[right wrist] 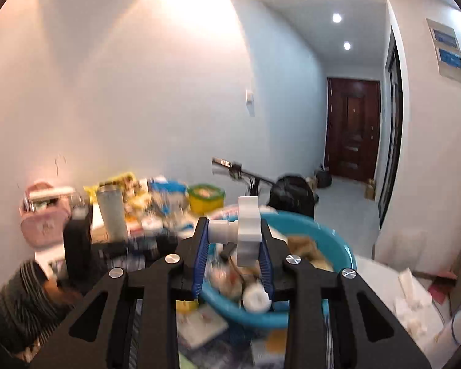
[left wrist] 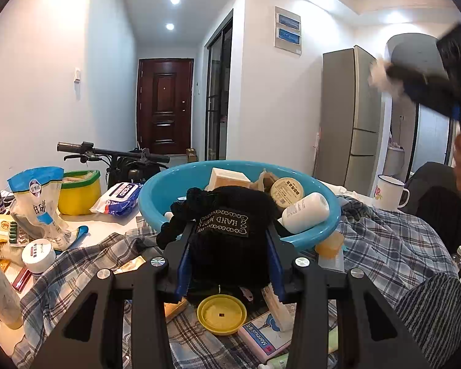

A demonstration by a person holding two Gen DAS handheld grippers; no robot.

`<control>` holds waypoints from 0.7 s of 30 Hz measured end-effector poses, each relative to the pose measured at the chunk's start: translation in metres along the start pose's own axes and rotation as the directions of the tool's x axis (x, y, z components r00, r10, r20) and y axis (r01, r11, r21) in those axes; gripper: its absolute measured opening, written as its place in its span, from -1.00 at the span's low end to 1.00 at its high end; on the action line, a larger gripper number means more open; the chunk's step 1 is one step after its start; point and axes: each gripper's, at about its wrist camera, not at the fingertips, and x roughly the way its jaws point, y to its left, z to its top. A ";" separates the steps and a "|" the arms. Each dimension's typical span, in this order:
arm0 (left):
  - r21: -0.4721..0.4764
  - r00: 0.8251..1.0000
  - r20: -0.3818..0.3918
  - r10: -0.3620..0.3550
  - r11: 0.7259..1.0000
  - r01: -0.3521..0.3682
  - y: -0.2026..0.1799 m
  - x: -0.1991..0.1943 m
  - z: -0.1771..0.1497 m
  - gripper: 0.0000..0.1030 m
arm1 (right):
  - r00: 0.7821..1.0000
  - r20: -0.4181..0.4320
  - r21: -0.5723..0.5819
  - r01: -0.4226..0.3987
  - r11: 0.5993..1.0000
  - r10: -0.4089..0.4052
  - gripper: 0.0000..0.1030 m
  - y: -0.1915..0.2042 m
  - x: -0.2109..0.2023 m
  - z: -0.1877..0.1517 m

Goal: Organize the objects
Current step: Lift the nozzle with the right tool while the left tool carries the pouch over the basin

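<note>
The left gripper (left wrist: 229,243) is closed on a black knit hat (left wrist: 230,230) with a "HAND MADE" label. The hat sits squeezed between the blue pads, right at the near rim of the blue bowl (left wrist: 156,190). Part of the hat leans over the rim.

The right gripper (right wrist: 233,246) is holding a white plastic part (right wrist: 246,230) with a knobby wheel and a short tube. Its pads pinch the part from both sides. The part is up in the air, above the blue bowl (right wrist: 338,246).

The bowl already has things in it: a white bottle (left wrist: 305,212), a round tub (left wrist: 285,190) and a pale box (left wrist: 227,178). So the step in hand looks like putting loose things into the bowl.

Next, I think each gripper needs to get its thing well over the bowl, go lower, then let go. The hat is soft and could catch on the rim. Many things are still lying on the tabletop (left wrist: 107,224) and the checked cloth (left wrist: 384,240).
</note>
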 end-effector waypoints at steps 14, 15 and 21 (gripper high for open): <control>0.012 1.000 -0.007 -0.021 1.000 0.021 -0.002 0.002 -0.001 -0.16 | 0.945 0.301 0.018 -0.143 0.990 0.131 -0.44 0.040 0.019 0.097; 0.015 1.000 -0.006 -0.023 1.000 0.023 -0.003 0.002 -0.002 -0.16 | 0.942 0.312 0.013 -0.133 0.991 0.122 -0.44 0.042 0.020 0.098; -0.018 0.999 -0.004 -0.032 0.999 0.032 0.003 0.002 -0.001 -0.15 | 0.951 0.302 -0.009 -0.064 0.998 0.064 -0.44 0.042 0.037 0.083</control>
